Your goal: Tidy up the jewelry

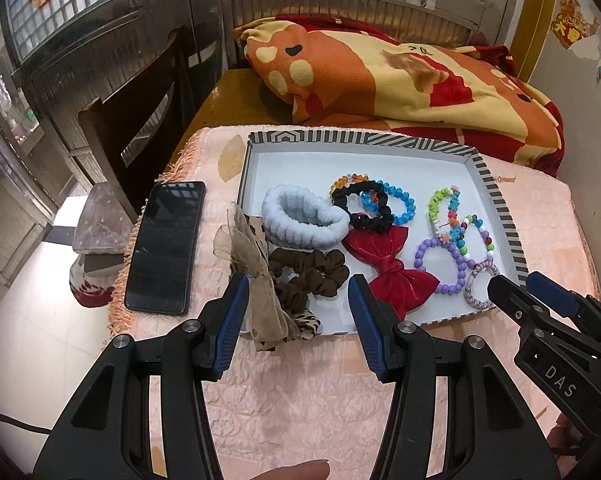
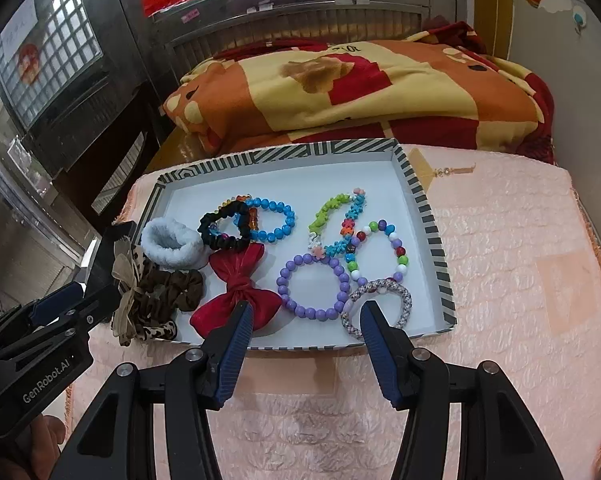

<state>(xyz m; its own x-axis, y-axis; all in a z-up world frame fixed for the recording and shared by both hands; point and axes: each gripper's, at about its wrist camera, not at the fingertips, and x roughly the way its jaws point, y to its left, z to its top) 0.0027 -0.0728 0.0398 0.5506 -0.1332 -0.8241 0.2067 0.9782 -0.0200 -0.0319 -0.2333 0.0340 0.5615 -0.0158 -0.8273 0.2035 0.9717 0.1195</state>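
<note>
Pink-clothed worktop (image 2: 520,240); striped tray (image 2: 424,208) already collects bracelets, scrunchies. Left gripper (image 1: 298,292) open, empty, over gauze bow (image 1: 256,276) straddling tray edge; right gripper (image 2: 306,320) open, empty.

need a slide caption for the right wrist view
Open right gripper poised over a striped-rim white tray of beaded bracelets, near the purple bead bracelet and red satin bow.

A striped-rimmed tray (image 2: 428,216) is lying flat, white inside. Toward nine o'clock, a fluffy scrunchie (image 2: 172,246), a black one (image 2: 224,230) and a brown one (image 2: 172,288) are crowding together. A red bow (image 2: 236,284) is sitting at six. Bead bracelets (image 2: 312,288) are overlapping toward three.
</note>
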